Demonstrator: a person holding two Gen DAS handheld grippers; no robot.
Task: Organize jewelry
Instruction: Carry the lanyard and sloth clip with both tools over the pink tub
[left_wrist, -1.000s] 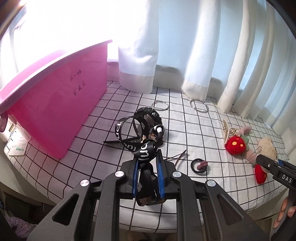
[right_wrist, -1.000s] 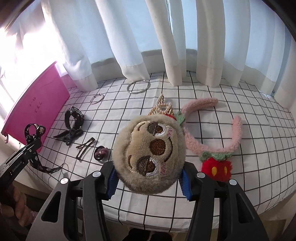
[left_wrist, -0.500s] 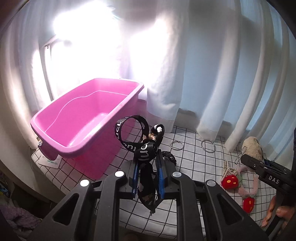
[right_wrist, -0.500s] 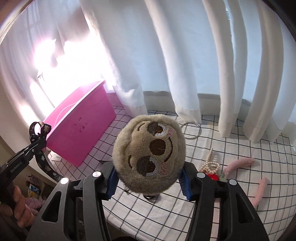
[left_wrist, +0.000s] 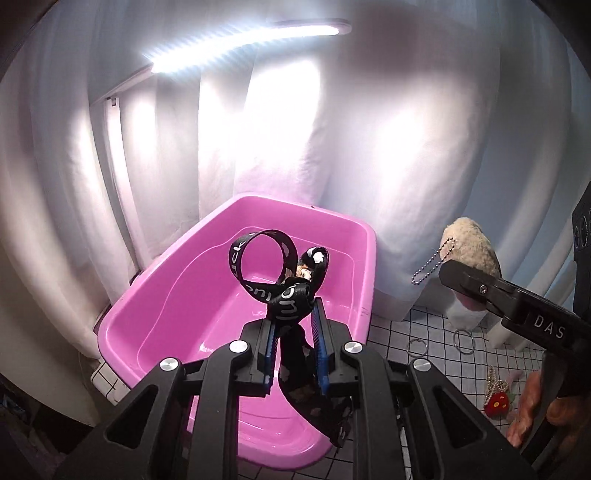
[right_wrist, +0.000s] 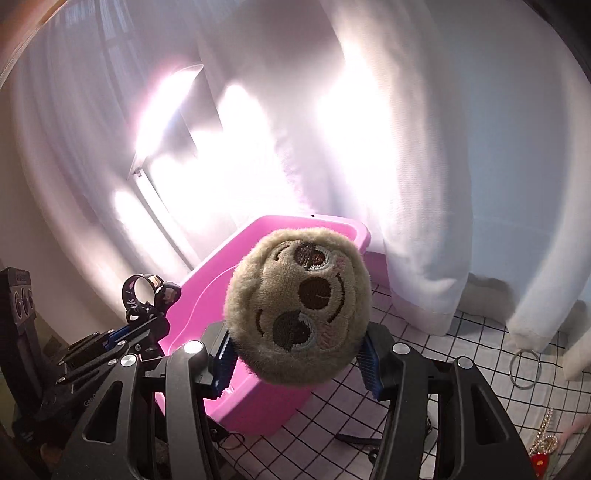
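My left gripper (left_wrist: 294, 334) is shut on a black printed strap accessory (left_wrist: 284, 291) and holds it above the open pink tub (left_wrist: 155, 306). My right gripper (right_wrist: 297, 356) is shut on a round tan plush sloth-face charm (right_wrist: 299, 310), held beside the tub's right side (right_wrist: 258, 402). In the left wrist view the charm (left_wrist: 471, 240) and its bead chain (left_wrist: 430, 264) show at the right, above the table. The left gripper with the strap (right_wrist: 142, 297) shows at the left of the right wrist view.
The grid-patterned tablecloth (left_wrist: 436, 325) carries two metal rings (left_wrist: 464, 338), a gold clip with a red strawberry piece (left_wrist: 496, 398) and a ring (right_wrist: 524, 369). White curtains (left_wrist: 369, 147) hang behind the tub. A bright lamp bar (left_wrist: 240, 44) is overhead.
Both grippers have lifted and swung left toward the pink tub. The strap now hangs over the tub's inside, and the plush charm is up beside the tub's rim.
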